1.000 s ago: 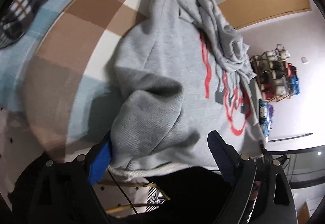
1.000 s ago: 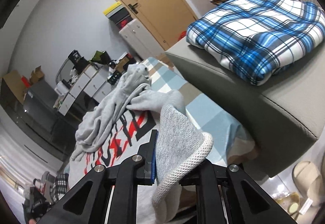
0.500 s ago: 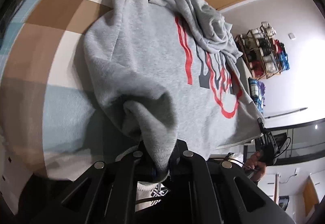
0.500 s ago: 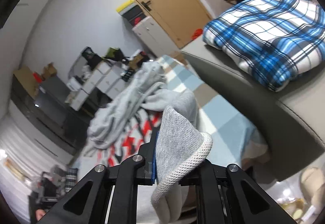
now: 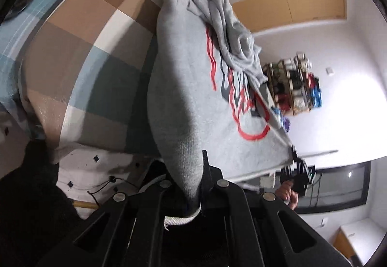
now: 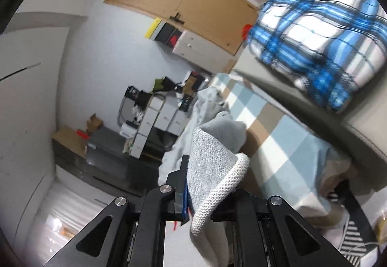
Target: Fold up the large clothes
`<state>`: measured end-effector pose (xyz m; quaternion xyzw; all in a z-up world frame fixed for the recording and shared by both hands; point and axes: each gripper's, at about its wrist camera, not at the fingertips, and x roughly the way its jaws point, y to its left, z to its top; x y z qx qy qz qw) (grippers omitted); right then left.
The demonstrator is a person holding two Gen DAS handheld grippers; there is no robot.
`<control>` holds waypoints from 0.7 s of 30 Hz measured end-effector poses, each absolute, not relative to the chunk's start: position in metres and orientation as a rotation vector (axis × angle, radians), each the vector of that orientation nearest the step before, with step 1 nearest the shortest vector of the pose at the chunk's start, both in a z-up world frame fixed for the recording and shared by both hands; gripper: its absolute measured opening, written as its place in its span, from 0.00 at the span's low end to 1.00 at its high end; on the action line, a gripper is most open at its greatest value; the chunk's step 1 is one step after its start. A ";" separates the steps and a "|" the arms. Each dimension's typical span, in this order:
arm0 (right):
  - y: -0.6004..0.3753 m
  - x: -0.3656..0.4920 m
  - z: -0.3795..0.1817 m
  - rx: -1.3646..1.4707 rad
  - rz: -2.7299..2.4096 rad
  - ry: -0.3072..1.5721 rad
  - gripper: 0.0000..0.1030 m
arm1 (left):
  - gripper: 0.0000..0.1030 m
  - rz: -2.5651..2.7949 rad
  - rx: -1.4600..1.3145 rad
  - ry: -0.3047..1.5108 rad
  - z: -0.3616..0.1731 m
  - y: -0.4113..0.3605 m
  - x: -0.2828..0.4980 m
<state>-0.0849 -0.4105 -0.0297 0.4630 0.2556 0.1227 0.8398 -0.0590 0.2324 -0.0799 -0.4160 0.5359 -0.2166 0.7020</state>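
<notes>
Grey sweatshirt (image 5: 183, 88) with red print, spread across a bed (image 5: 72, 54) covered in a brown, blue and white check; left claw (image 5: 193, 184) pressed together on a bunched lower corner of it, right claw (image 6: 205, 184) pinching the white ribbed hem (image 6: 225, 184) at the other corner; both corners raised off the bed. Best handled by lifting the two corners level and evenly, keeping the hem taut between them, then carrying it toward the rumpled collar end so the fold lands square; any slack likely to wrinkle the front. Sleeves bunched in a heap at the far end, layout unclear; right view blurred; pads buried in cloth; far edge of the bed cut off.
</notes>
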 end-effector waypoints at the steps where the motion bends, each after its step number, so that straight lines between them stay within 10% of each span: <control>1: -0.407 -0.082 -0.027 0.971 0.268 0.545 0.11 | 0.02 -0.470 -0.953 1.188 -0.082 0.233 -0.055; 5: -0.393 -0.073 -0.019 0.925 0.292 0.560 0.11 | 0.19 -0.407 -0.975 1.251 -0.094 0.231 -0.041; 7: -0.387 -0.072 -0.018 0.900 0.295 0.569 0.11 | 0.54 -0.384 -0.982 1.284 -0.099 0.230 -0.039; 15: -0.375 -0.071 -0.029 0.895 0.327 0.588 0.11 | 0.79 -0.398 -0.968 1.302 -0.094 0.223 -0.038; 19: -0.373 -0.068 -0.031 0.891 0.336 0.597 0.11 | 0.69 -0.405 -0.904 1.253 -0.090 0.215 -0.040; 20: -0.373 -0.069 -0.031 0.890 0.337 0.598 0.11 | 0.53 -0.400 -0.887 1.255 -0.091 0.215 -0.040; 21: -0.374 -0.069 -0.032 0.892 0.336 0.598 0.11 | 0.09 -0.399 -0.855 1.278 -0.094 0.213 -0.040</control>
